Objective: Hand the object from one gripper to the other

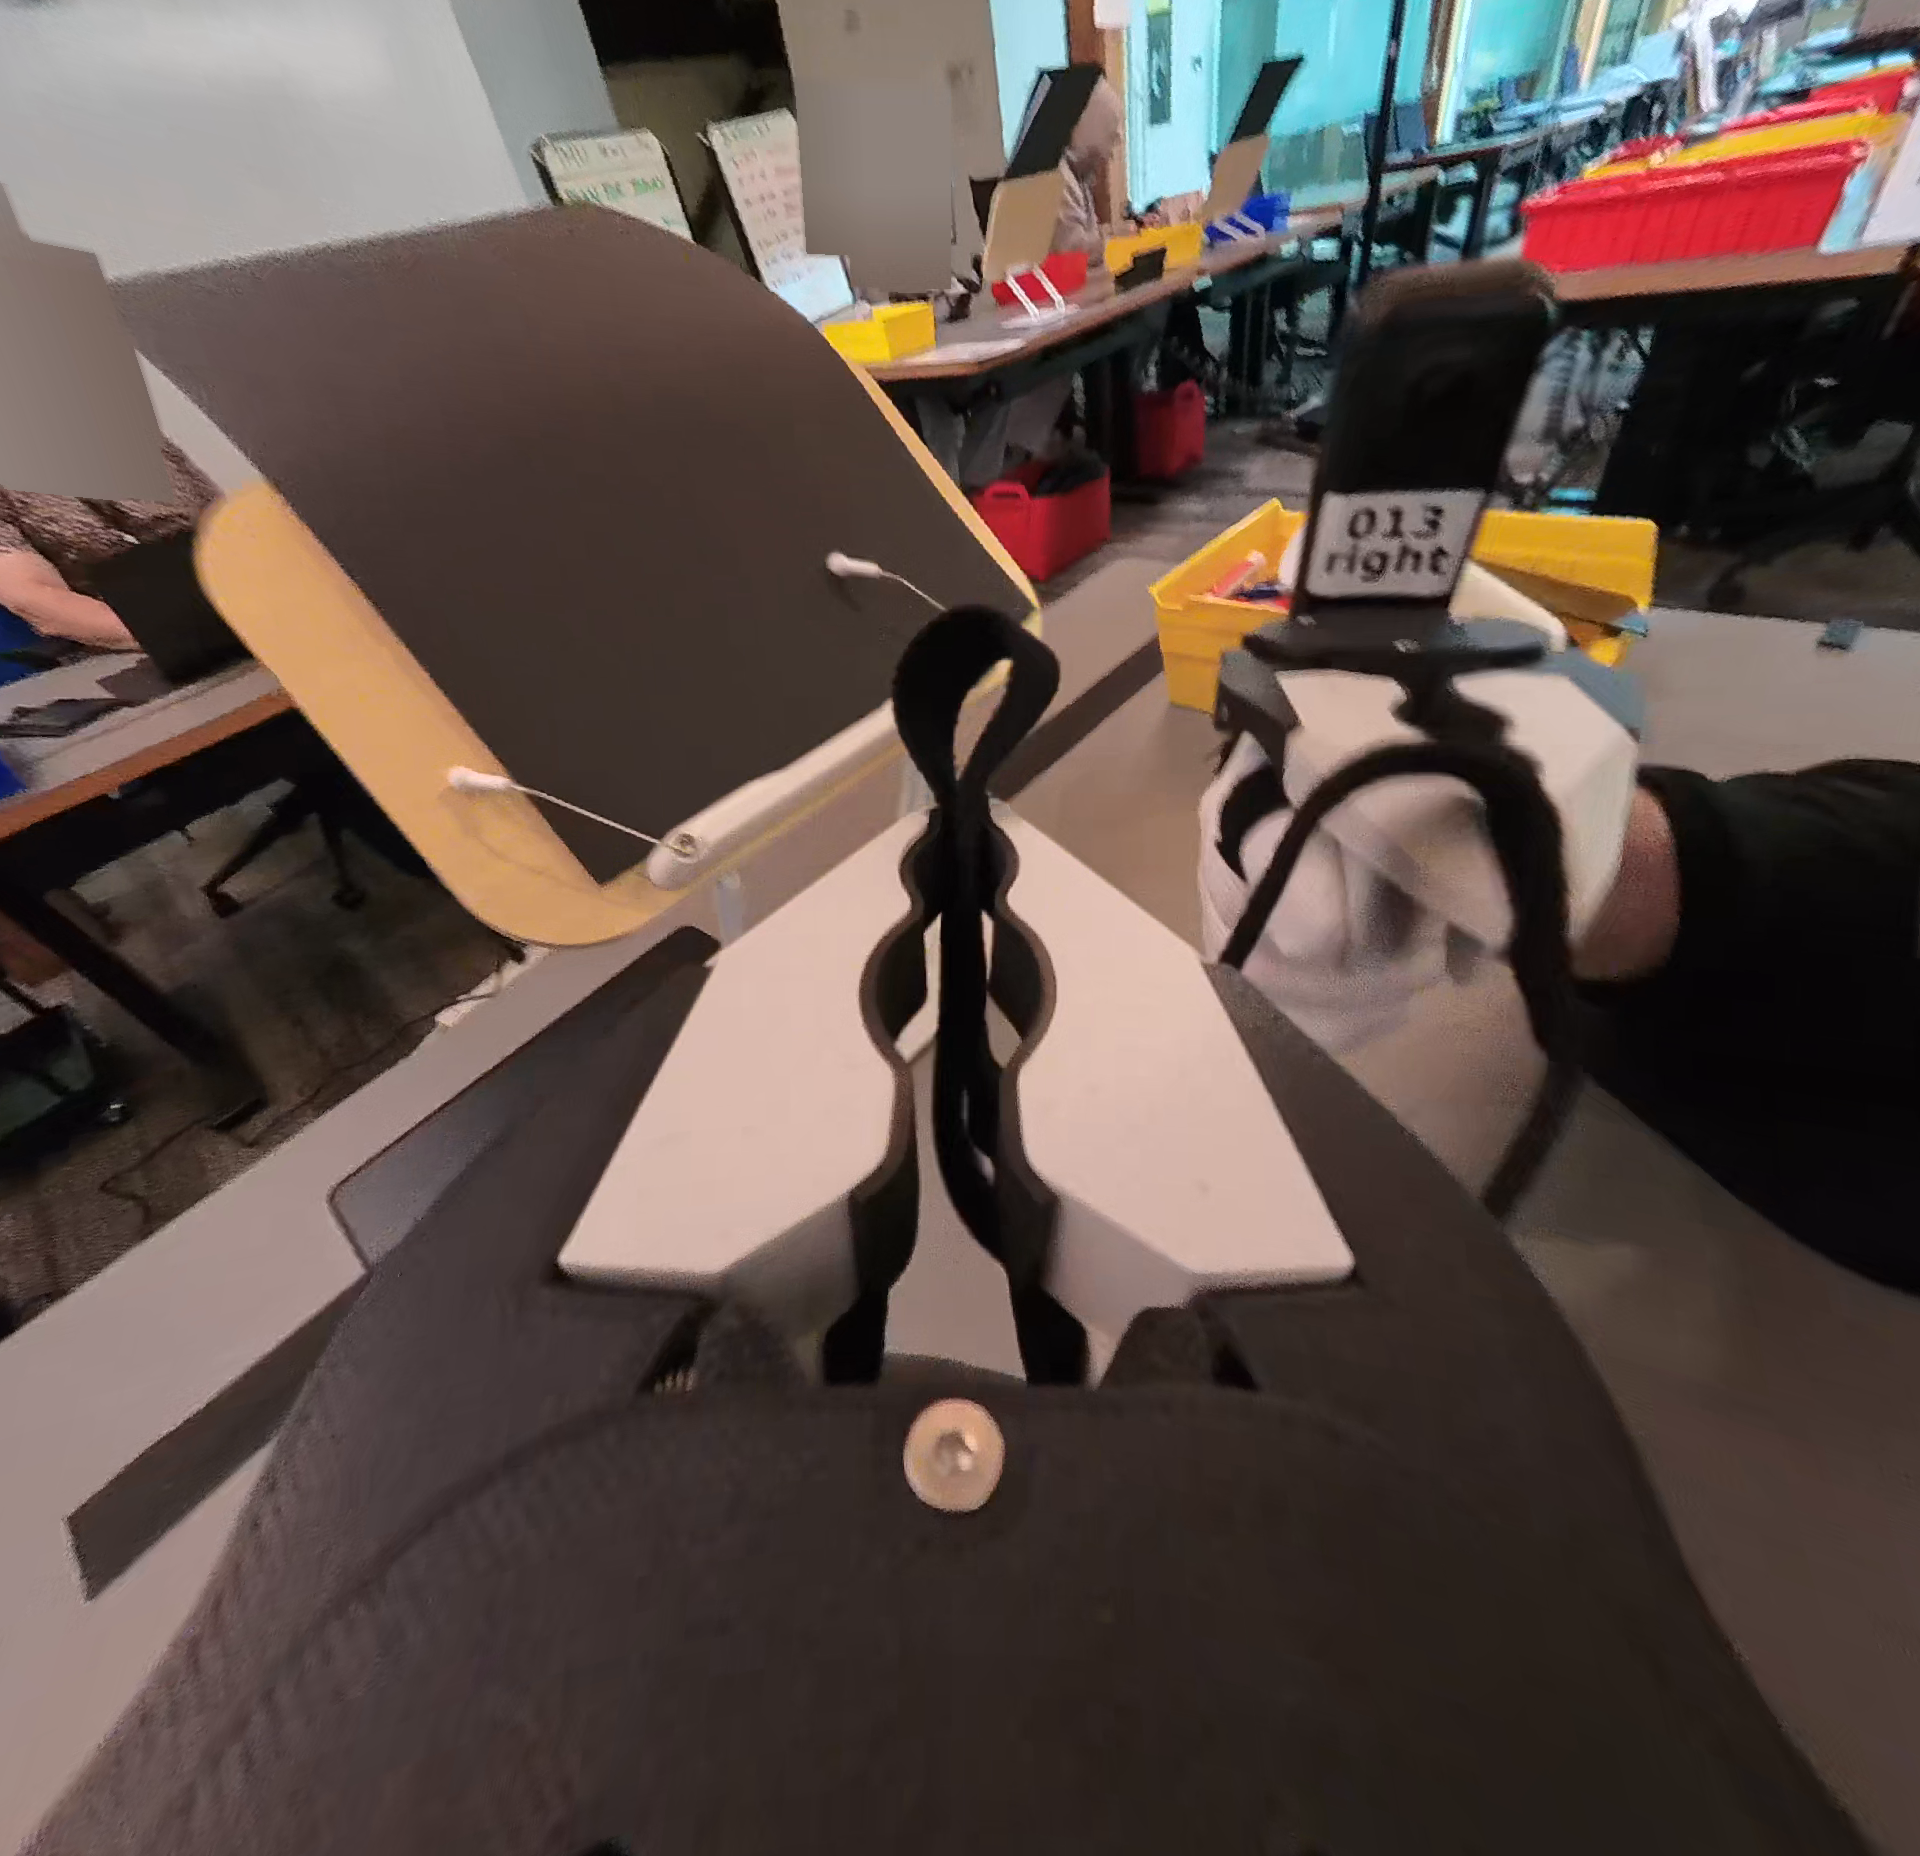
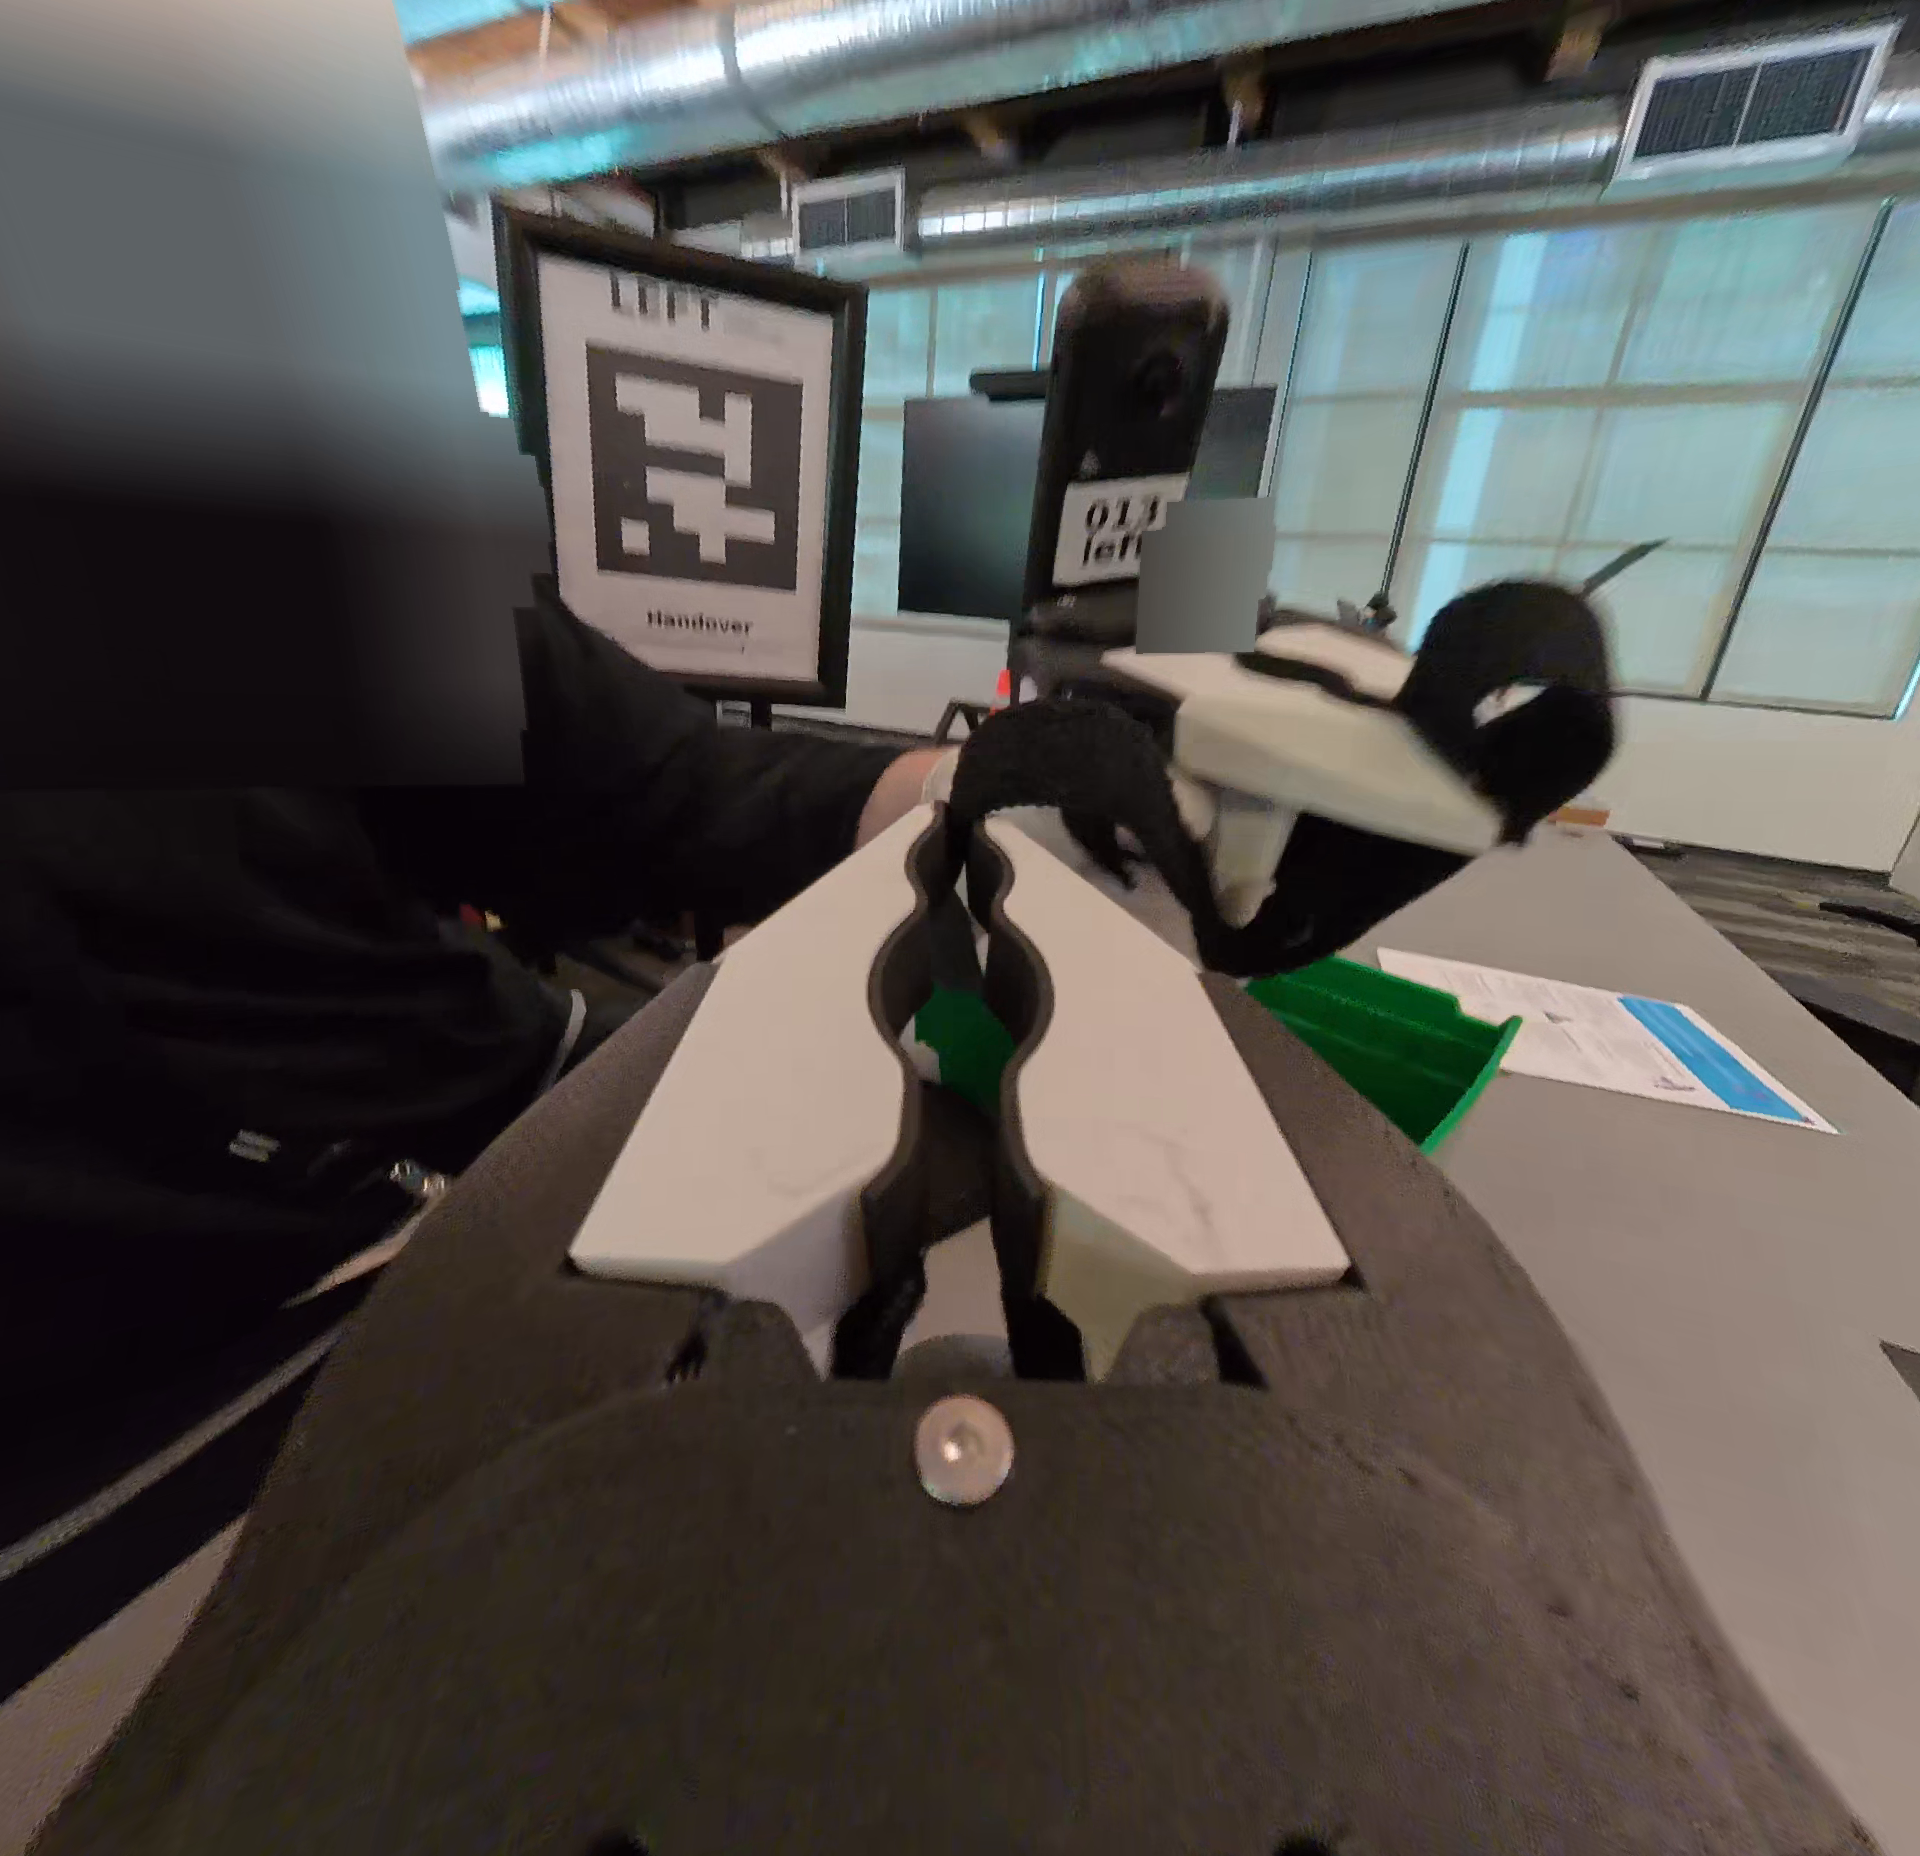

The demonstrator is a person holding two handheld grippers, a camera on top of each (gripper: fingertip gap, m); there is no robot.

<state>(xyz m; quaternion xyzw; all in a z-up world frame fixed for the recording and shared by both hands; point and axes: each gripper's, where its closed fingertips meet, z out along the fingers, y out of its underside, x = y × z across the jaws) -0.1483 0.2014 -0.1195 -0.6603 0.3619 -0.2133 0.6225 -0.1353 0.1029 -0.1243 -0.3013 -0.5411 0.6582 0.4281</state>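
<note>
The object is a long black fabric strap (image 1: 971,663). My left gripper (image 1: 961,819) is shut on it, and a loop of the strap stands up past the fingertips. From there the strap arcs over the right gripper's white fingers (image 1: 1340,902), which are close at the right. In the right wrist view my right gripper (image 2: 961,835) is also shut on the strap (image 2: 1060,741). The strap curves from its tips towards the left gripper's white fingers (image 2: 1340,757), where another loop (image 2: 1507,663) sticks out. Both grippers are above the grey table (image 1: 1766,1494).
A green bin (image 2: 1382,1037) and a printed sheet (image 2: 1621,1048) lie on the table below the grippers. A framed marker sign (image 2: 686,456) stands behind. A yellow bin (image 1: 1226,601) and a brown chair back (image 1: 540,518) are ahead of the left gripper. A person's black sleeve (image 1: 1787,975) holds the right gripper. The gap from one gripper's tips to the other's is roughly 9 centimeters.
</note>
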